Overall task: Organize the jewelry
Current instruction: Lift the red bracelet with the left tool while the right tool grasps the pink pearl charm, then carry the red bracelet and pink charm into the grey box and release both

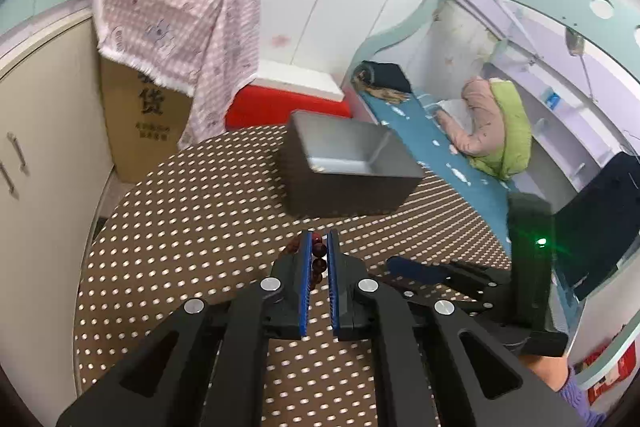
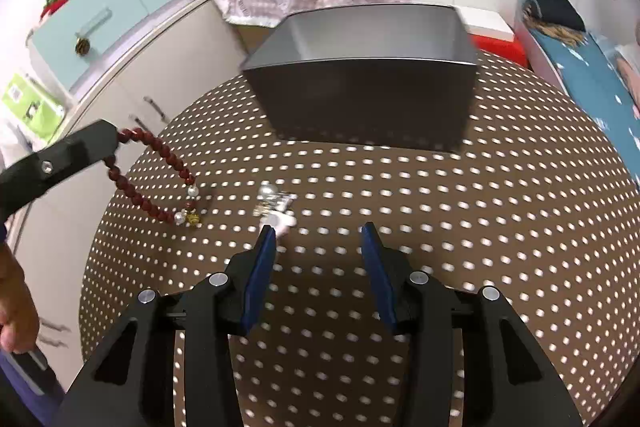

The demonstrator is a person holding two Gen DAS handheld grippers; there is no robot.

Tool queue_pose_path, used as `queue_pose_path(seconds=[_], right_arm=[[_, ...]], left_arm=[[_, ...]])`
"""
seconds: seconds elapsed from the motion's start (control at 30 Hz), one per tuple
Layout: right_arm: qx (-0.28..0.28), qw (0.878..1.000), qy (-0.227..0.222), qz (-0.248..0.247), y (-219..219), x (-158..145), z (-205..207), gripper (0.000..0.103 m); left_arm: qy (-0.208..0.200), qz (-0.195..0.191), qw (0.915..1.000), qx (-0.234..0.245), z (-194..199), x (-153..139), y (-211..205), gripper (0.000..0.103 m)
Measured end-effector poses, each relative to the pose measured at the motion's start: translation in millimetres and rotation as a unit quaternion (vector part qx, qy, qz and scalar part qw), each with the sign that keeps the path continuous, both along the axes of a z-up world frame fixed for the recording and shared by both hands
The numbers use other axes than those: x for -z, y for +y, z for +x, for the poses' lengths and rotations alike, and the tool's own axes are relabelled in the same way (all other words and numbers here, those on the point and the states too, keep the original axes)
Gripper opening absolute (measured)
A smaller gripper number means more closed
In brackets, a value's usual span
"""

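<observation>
My left gripper [image 1: 319, 239] is shut on a dark red bead bracelet [image 1: 319, 259]. In the right wrist view the left gripper [image 2: 114, 141] lifts that bracelet [image 2: 160, 163] over the table's left side, its pearl and gold end touching the cloth. A small silver and white jewelry piece [image 2: 276, 207] lies on the table just ahead of the left finger of my right gripper [image 2: 318, 229], which is open and empty. A grey metal box [image 1: 344, 163] stands open at the far side of the table; it also shows in the right wrist view [image 2: 360, 67].
The round table [image 2: 480, 227] has a brown cloth with white dots. A cardboard box under a pink checked cloth [image 1: 176, 23] and a red box [image 1: 280, 107] stand behind it. Cabinets [image 2: 120, 75] are on the left, a bed [image 1: 440, 131] on the right.
</observation>
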State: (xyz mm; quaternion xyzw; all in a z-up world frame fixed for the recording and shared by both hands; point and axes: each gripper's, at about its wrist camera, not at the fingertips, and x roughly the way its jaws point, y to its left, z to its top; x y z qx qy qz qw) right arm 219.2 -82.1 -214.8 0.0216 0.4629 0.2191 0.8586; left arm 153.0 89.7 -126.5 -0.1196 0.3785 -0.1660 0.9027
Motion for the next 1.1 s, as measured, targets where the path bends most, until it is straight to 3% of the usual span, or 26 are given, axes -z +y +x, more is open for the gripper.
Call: queue_pose_path(seconds=[0.3,0.37,0.43,0.73,1.1], right_arm=[[-0.035,0.996,-0.035,-0.078,35,5,4,0.044],[-0.038,0.994,-0.041,-0.092,40,5,3,0.034],[-0.043,0.995,-0.034,-0.085,38,4,4,0.022],[-0.028,0.997,-0.035,-0.068,10,-11,-2,0.022],[0.002,0.997,-0.078,-0.021,-36,-72,-2,0.022]], left_arm=[[0.014,-0.008,0.9998,-0.011,6,12,18,0.006],[0.015,-0.011,0.9998,-0.010,8,12,19,0.006],[0.016,-0.014,0.9997,-0.010,9,13,19,0.006],[0.012,-0.021,0.9997,0.002,12,9,12,0.006],[-0.024,-0.039,0.9980,0.044,21,-35,-14,0.006]])
